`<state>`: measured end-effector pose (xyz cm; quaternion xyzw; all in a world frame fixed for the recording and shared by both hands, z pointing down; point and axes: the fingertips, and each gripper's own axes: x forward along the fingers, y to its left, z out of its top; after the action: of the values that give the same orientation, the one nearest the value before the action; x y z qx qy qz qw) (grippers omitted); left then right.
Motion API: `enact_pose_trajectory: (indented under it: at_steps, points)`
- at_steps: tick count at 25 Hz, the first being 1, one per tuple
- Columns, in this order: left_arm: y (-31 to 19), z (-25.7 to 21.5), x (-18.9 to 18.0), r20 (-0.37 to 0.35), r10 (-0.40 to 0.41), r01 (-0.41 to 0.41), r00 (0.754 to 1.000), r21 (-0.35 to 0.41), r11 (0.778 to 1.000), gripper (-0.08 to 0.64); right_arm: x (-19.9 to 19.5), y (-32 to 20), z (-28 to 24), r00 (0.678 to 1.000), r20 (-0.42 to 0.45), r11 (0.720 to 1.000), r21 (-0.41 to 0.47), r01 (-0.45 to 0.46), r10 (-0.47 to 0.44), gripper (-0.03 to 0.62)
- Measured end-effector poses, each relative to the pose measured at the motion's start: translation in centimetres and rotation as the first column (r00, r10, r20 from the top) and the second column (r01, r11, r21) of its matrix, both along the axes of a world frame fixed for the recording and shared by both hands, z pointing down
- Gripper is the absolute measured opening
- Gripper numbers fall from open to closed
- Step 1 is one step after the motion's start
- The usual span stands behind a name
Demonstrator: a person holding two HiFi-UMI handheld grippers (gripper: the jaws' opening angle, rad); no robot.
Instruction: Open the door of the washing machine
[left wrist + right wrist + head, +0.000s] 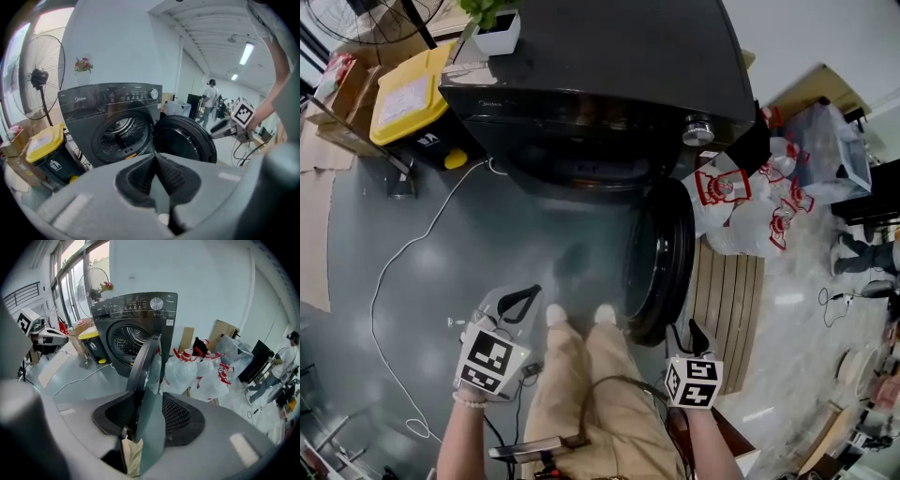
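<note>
Washing machine (600, 112) stands at the far side, its drum mouth uncovered; its round door (661, 253) hangs swung out to the right, edge toward the near side; right gripper (146, 414) holds its jaws wide apart, the door's edge between them; left gripper (156, 163), near left, has its jaws together on nothing, well apart from the door.
</note>
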<state>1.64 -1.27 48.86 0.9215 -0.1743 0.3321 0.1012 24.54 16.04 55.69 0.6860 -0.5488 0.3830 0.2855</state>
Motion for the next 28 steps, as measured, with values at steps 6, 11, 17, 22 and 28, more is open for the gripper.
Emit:
enact_pose_trajectory:
  at_steps: [6,11,17,22,28]
  points:
    - [-0.1,-3.1,-1.0,-0.015,-0.054,0.054,0.998,0.016,0.998,-0.006,-0.9,-1.6,-2.6,0.997,0.008,0.996,0.029,0.082,-0.082,0.184]
    - [-0.2,-7.0,-2.5,-0.044,-0.118,0.119,0.992,0.028,0.993,-0.006,-3.1,-4.6,-7.7,0.982,-0.037,0.975,0.119,0.186,-0.183,0.096]
    - [-1.0,-11.7,-4.8,-0.082,-0.204,0.209,0.976,0.058,0.976,-0.006,-5.7,-8.4,-14.0,0.961,-0.034,0.927,0.256,0.273,-0.273,0.014]
    - [-1.1,-15.7,-6.5,-0.088,-0.245,0.254,0.965,0.103,0.962,-0.006,-7.6,-10.7,-18.9,0.929,-0.082,0.867,0.338,0.367,-0.361,0.008]
    - [-1.5,-19.7,-8.4,-0.129,-0.325,0.341,0.937,0.136,0.93,-0.006,-8.7,-12.8,-23.7,0.928,-0.043,0.831,0.431,0.352,-0.371,0.005]
